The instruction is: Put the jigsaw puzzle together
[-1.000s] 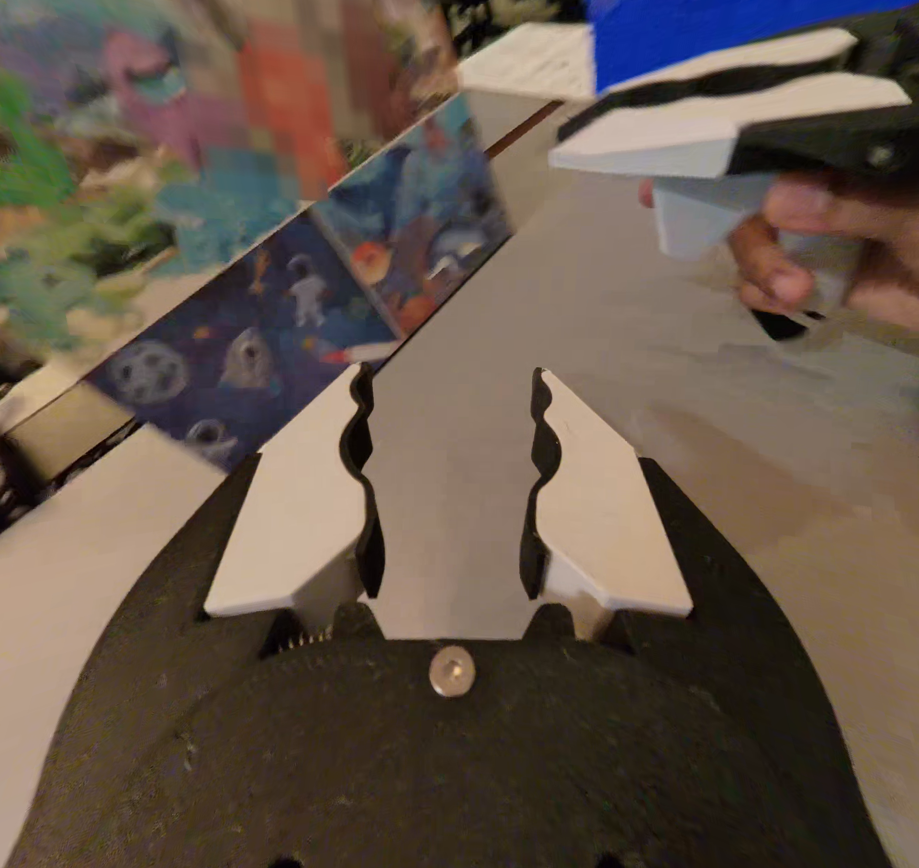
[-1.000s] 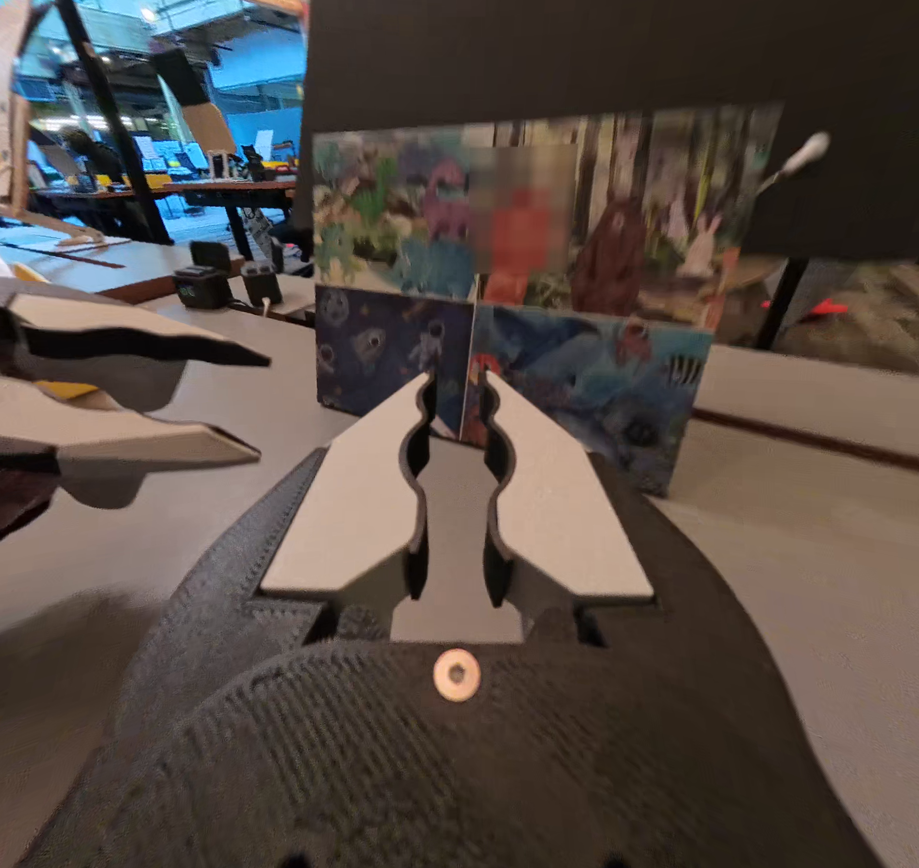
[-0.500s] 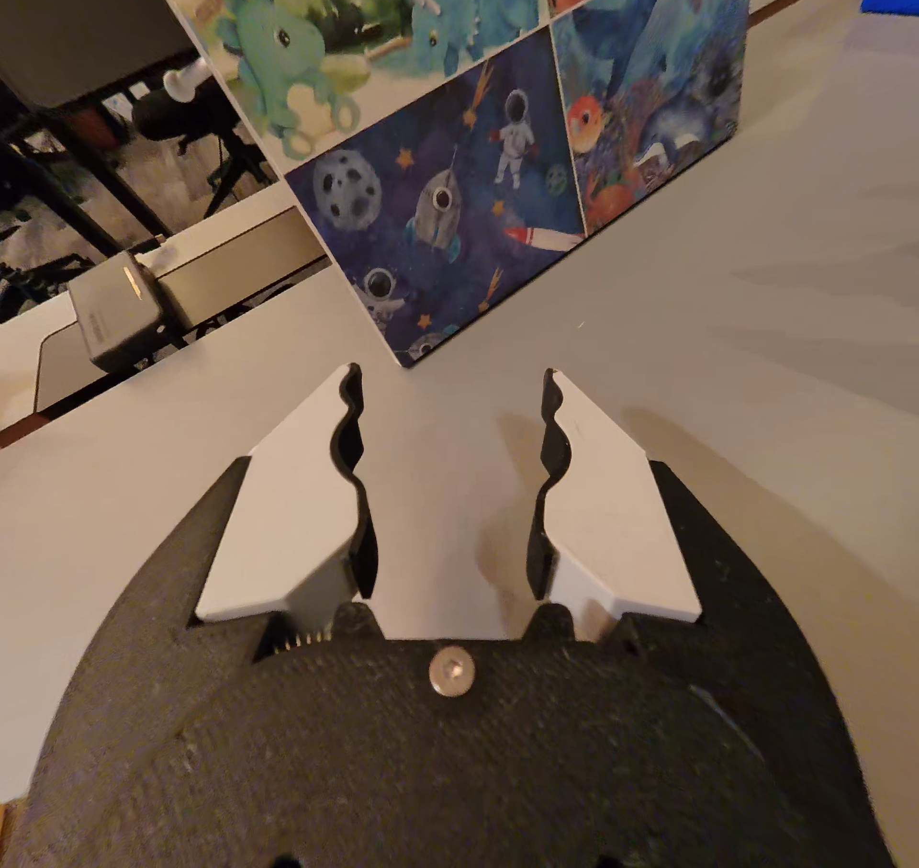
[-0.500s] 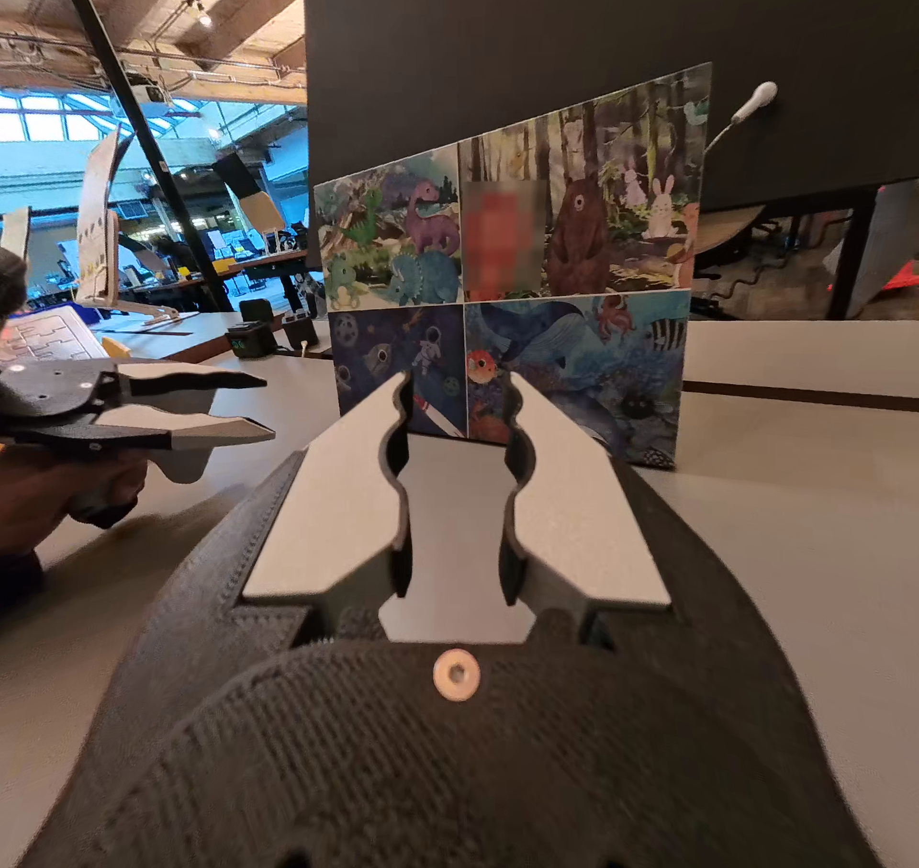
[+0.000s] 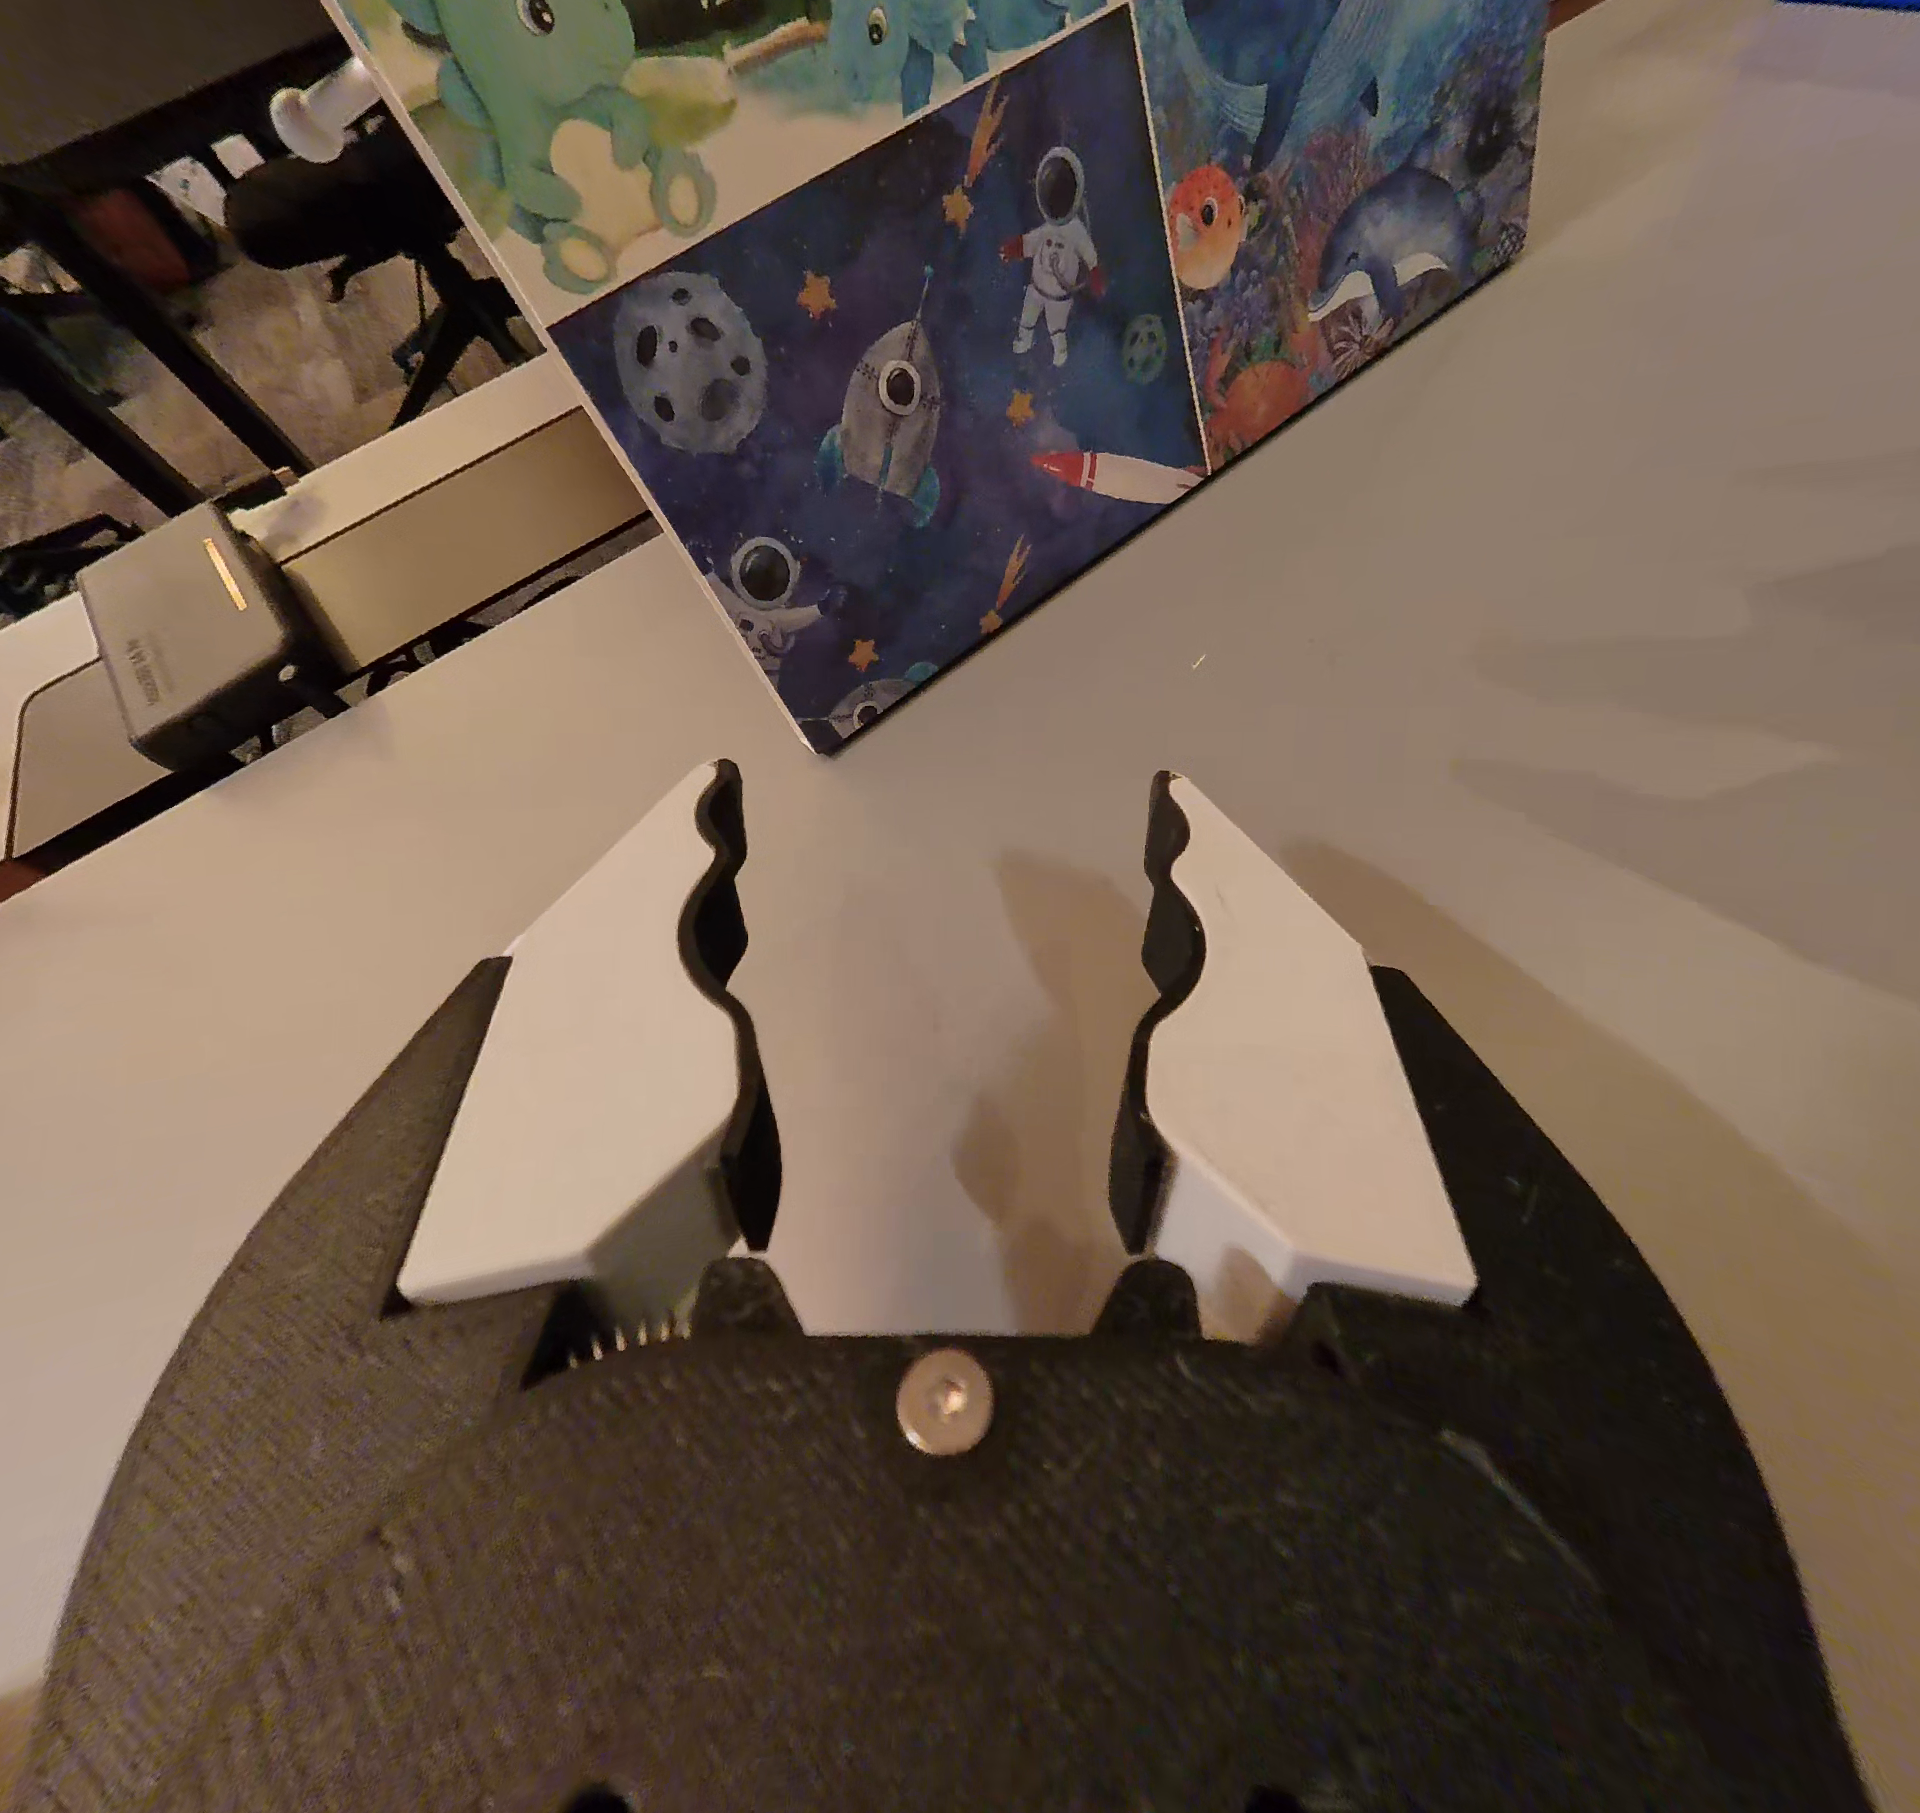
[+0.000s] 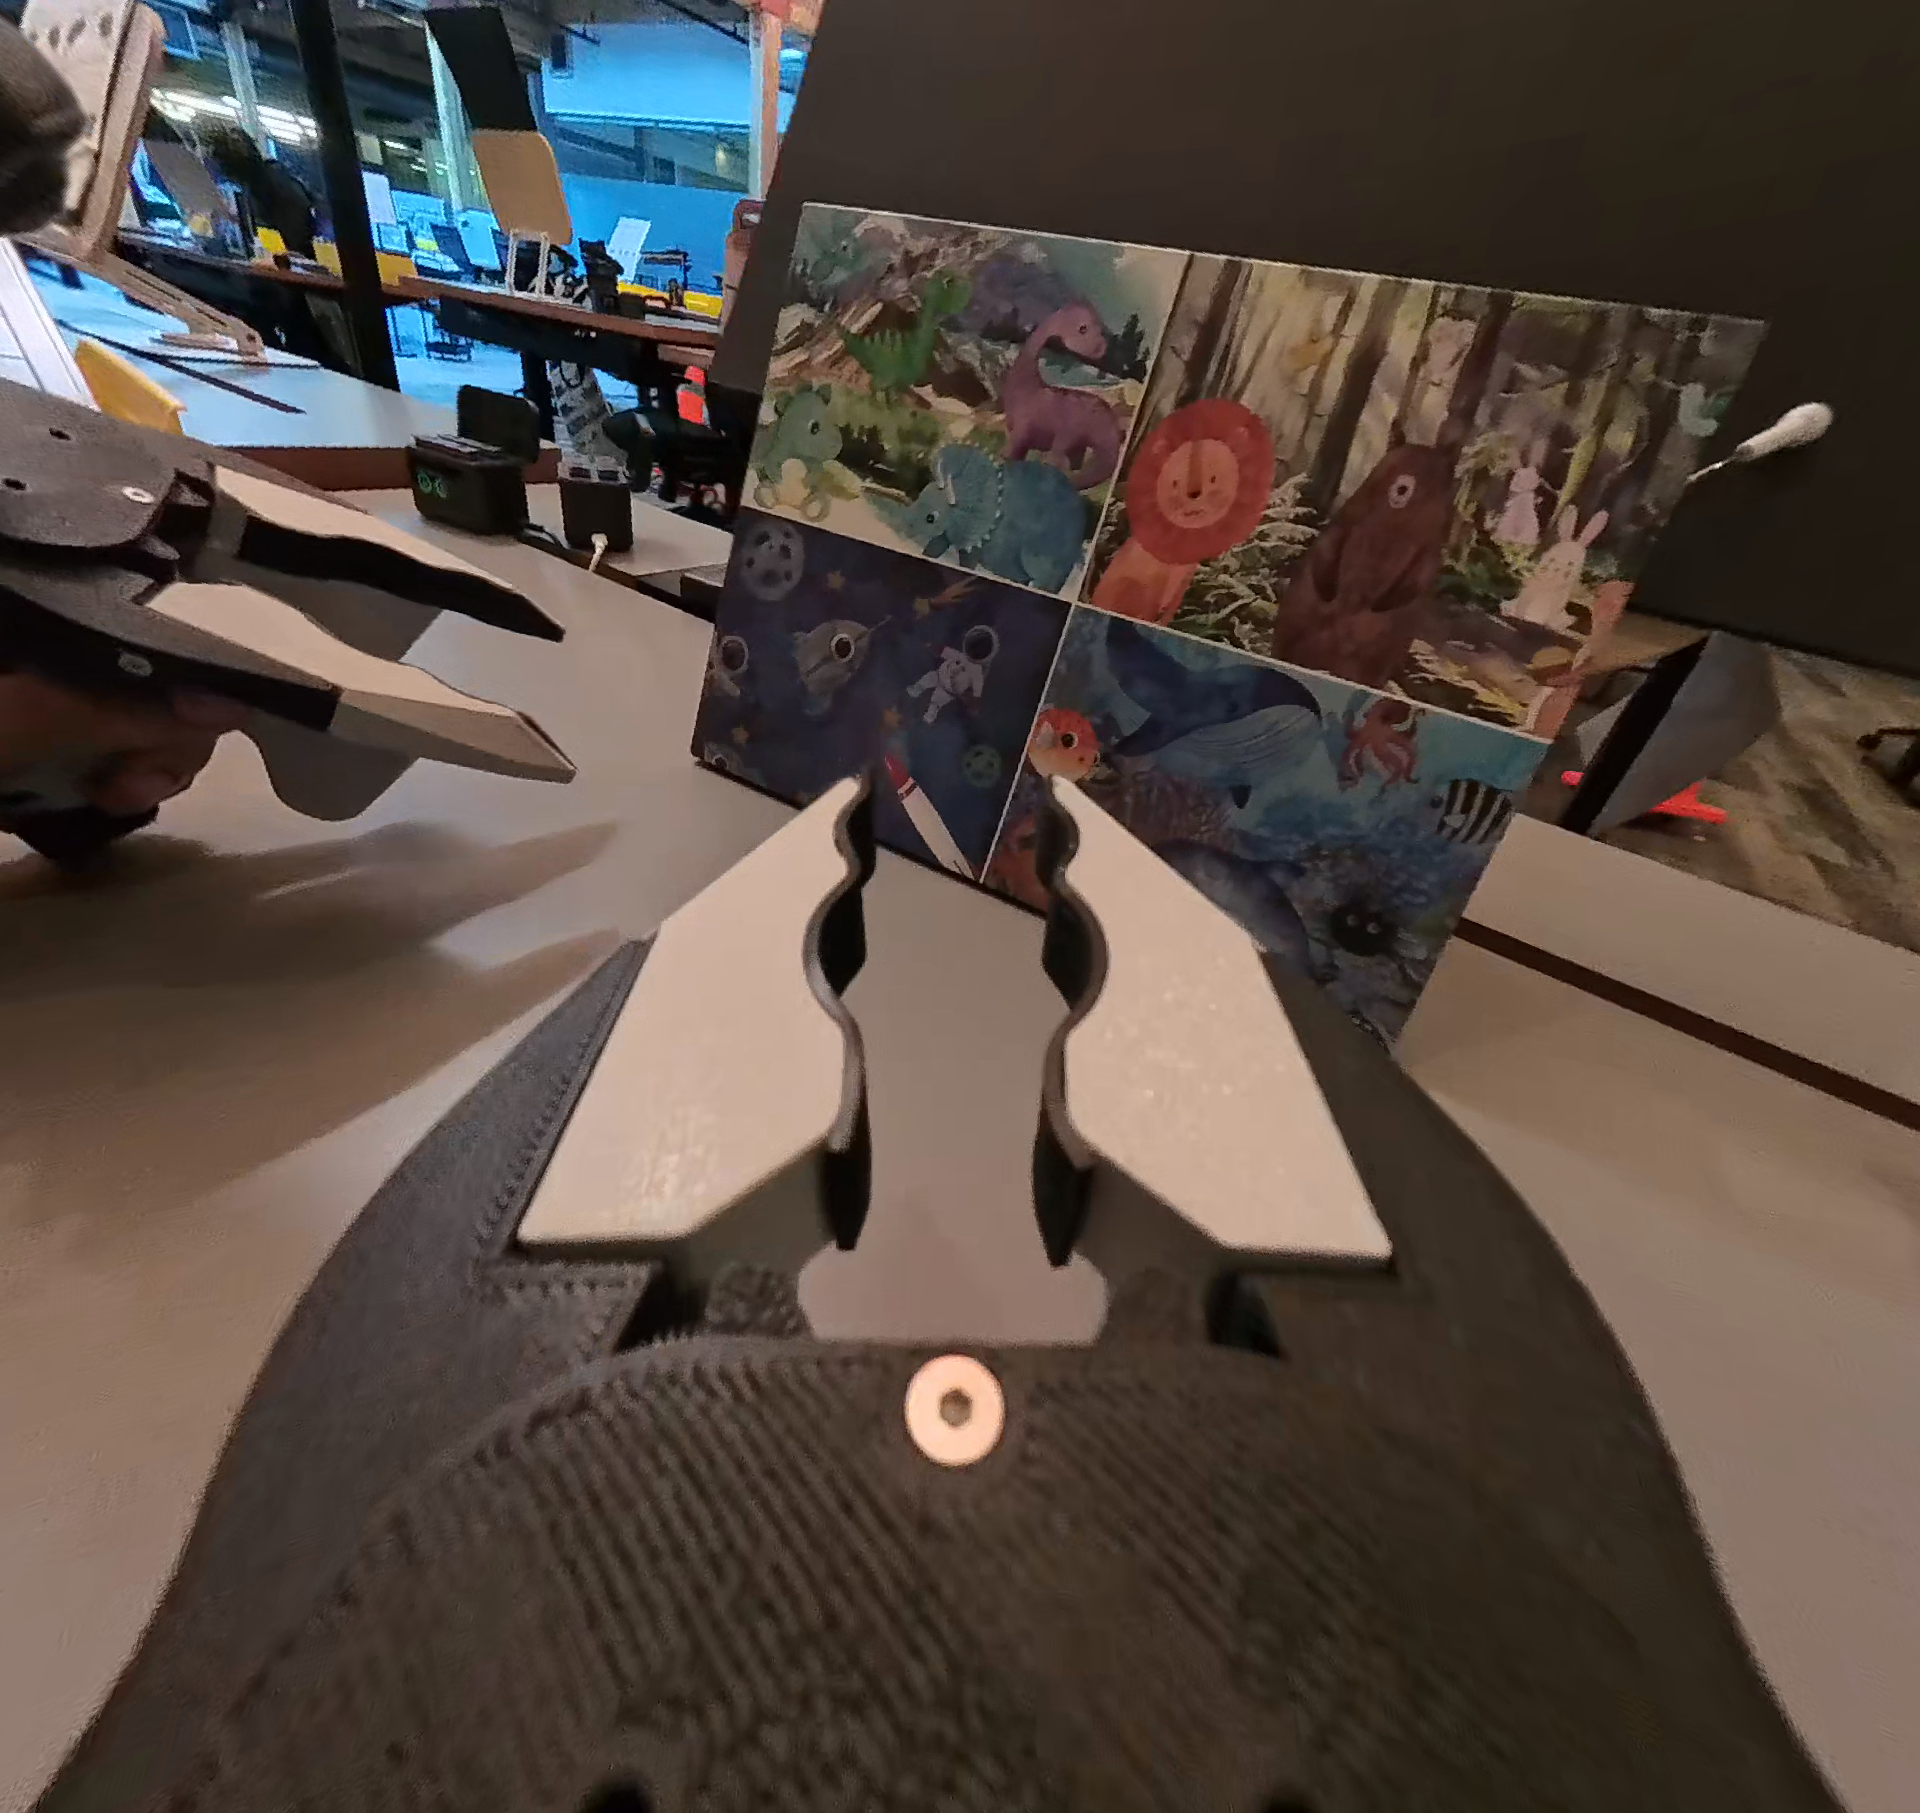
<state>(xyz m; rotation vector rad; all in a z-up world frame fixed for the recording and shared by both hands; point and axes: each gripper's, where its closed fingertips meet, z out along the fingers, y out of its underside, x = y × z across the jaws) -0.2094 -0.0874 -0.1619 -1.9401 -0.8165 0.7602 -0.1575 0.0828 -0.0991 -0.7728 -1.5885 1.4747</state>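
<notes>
Picture board (image 6: 1195,620) with four cartoon panels stands upright near the worktop (image 5: 1455,724) far edge. Left gripper (image 5: 940,781) jaws wide apart, empty; right gripper (image 6: 961,797) jaws parted, empty. No legible writing.

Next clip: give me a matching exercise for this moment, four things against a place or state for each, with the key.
Things:
1. puzzle box
2. left hand-held gripper
3. right hand-held gripper
4. black charger box

Places or states:
A. open, empty, aimed at the box's space panel corner
B. standing upright on the grey table
C. on the neighbouring white tabletop, left of the box
D. open, empty, aimed at the middle of the box's lower edge

Pairs: 1-B, 2-A, 3-D, 4-C
</notes>
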